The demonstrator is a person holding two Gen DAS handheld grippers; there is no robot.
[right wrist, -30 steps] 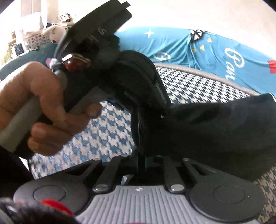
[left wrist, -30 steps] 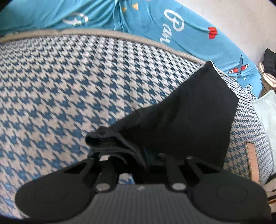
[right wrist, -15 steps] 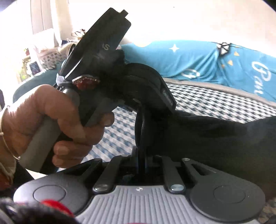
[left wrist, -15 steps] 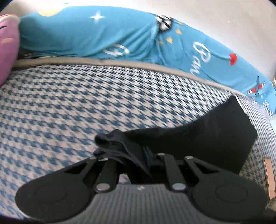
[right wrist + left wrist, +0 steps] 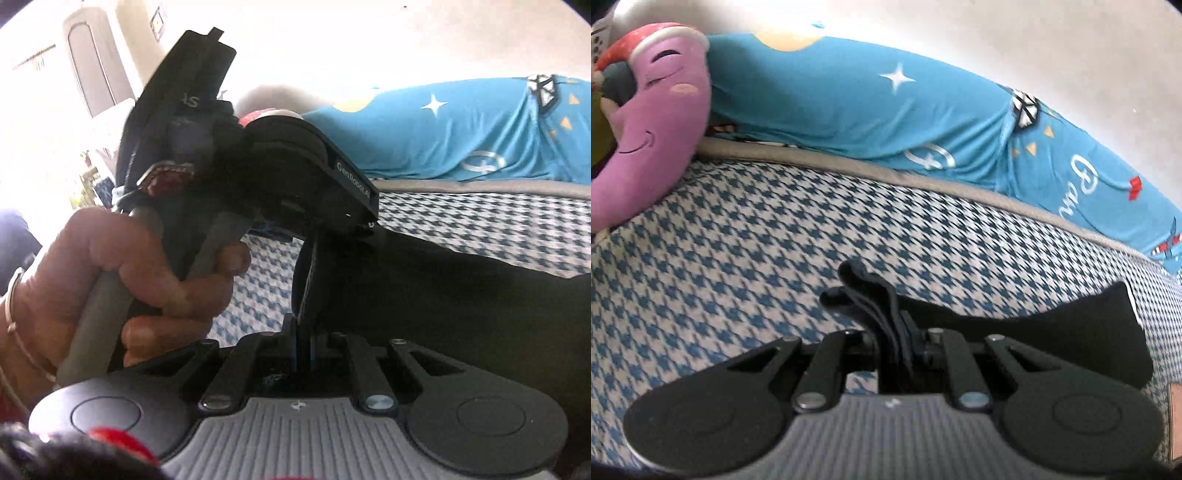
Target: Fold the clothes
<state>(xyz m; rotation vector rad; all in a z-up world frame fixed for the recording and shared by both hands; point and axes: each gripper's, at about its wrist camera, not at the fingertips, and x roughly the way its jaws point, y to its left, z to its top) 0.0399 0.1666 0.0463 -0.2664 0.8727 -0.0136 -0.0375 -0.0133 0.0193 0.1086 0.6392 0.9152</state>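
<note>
Both grippers pinch the black garment (image 5: 1052,332) by one edge, left gripper (image 5: 886,332) on bunched layers, right gripper (image 5: 306,343) close beside it, so I guess it hangs straight over the checked bed cover (image 5: 775,240) for folding.

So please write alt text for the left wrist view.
The left tongs are shut on a bunched edge of a black garment, which trails right over a blue-and-white houndstooth bed cover. Behind lie a purple plush toy and blue bedding.
</note>
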